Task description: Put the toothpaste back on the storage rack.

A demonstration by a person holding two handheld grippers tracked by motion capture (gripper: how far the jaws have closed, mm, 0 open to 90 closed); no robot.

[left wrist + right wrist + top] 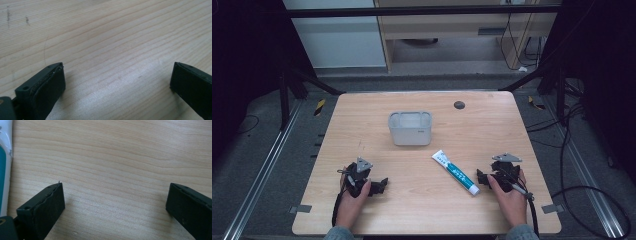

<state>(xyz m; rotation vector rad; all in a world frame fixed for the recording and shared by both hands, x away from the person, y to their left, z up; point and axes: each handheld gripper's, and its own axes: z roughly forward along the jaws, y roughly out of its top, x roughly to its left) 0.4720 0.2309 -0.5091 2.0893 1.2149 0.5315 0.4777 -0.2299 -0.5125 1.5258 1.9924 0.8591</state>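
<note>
Right gripper [484, 176]: held low over the table near its right front part; the jaws are spread wide, with bare wood seen between them in the right gripper view [115, 202].
Toothpaste tube [455, 172]: laid flat on the table just beside the right gripper, on the side toward the table's middle, slanting from the bin side toward the near edge; its white and teal edge [4, 162] is seen at the left of the right gripper view, outside the jaws.
Left gripper [379, 186]: held low near the left front part, well apart from the tube; its jaws are spread over bare wood [117, 77].
Grey bin [410, 128]: set upright behind the tube, near the table's middle.
Table [362, 115]: light wood, with a dark round spot [459, 105] at the far side.
</note>
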